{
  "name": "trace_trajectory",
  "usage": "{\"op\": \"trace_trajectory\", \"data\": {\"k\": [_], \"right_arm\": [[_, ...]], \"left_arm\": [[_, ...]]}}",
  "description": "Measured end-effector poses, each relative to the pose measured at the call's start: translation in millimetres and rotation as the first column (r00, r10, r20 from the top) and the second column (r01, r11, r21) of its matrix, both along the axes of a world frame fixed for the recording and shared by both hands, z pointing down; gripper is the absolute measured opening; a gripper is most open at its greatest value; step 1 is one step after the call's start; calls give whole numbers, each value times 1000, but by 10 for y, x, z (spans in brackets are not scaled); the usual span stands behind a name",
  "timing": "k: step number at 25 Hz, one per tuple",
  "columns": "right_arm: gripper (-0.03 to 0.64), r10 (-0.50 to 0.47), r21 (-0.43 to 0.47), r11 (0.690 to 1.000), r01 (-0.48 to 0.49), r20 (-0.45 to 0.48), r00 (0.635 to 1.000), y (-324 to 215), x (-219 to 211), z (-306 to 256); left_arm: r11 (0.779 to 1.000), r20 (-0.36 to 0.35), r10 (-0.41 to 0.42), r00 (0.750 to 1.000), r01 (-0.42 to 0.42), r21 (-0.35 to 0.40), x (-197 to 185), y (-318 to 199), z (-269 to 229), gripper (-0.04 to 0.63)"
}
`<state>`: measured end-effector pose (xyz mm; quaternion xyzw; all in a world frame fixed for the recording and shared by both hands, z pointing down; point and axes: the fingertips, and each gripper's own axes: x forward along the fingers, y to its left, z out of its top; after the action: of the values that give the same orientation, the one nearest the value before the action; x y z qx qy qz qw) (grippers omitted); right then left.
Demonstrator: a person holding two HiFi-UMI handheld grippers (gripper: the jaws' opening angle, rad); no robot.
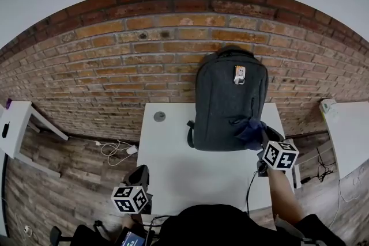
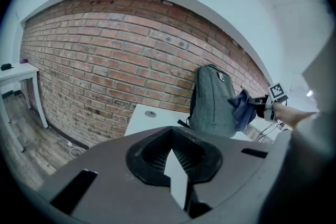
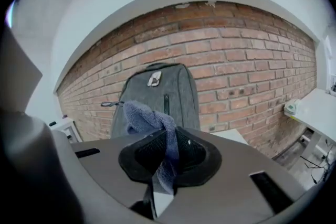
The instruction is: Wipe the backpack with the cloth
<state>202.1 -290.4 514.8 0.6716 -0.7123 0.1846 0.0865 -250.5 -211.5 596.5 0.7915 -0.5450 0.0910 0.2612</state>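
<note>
A grey backpack (image 1: 230, 101) stands upright on the white table (image 1: 190, 176), leaning on the brick wall. My right gripper (image 1: 262, 141) is shut on a blue cloth (image 1: 251, 131), and the cloth touches the backpack's lower right front. In the right gripper view the cloth (image 3: 144, 113) bunches out of the gripper (image 3: 167, 149) in front of the backpack (image 3: 173, 92). My left gripper (image 1: 138, 178) hangs at the table's front left edge, well away from the backpack, shut with nothing in it (image 2: 173, 152). The left gripper view shows the backpack (image 2: 210, 102) and cloth (image 2: 242, 110) from the side.
A round cable grommet (image 1: 159, 116) sits in the table's far left corner. A black cable (image 1: 251, 187) runs over the table's front right. Other white tables stand at the left (image 1: 14, 124) and right (image 1: 349, 129). Cables (image 1: 115, 150) lie on the wood floor.
</note>
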Motion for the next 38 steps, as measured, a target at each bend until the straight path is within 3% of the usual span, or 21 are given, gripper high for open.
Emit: {"op": "trace_trajectory", "data": {"k": [6,15,23,26,30,38], "right_arm": [[35,-10,153,988,18,-57,998,-388,136,-789],[35,6,230,973,33,-163,987,-970,344,-1548],[35,92,215,976,-44,-216,972,-1518,623,-1989],[35,143,210,974,-86,-271,952,-1642,831,-2140],[35,197,184,971,-150,-270,942,-1706,1145,-2208],[35,148,57,989,-136,-330,933,-1944,1083,-1852]], "left_arm": [[1000,7,-10,1000,10,1,-17,21,-7,-3],[1000,7,-11,1000,10,11,-17,-43,-33,-3],[1000,9,11,1000,-11,10,68,-85,-45,-3],[1000,7,4,1000,-4,12,40,-101,-46,-3],[1000,-9,-3,1000,3,7,22,-95,-17,-3],[1000,-13,-2,1000,2,15,36,-112,-38,-3]]}}
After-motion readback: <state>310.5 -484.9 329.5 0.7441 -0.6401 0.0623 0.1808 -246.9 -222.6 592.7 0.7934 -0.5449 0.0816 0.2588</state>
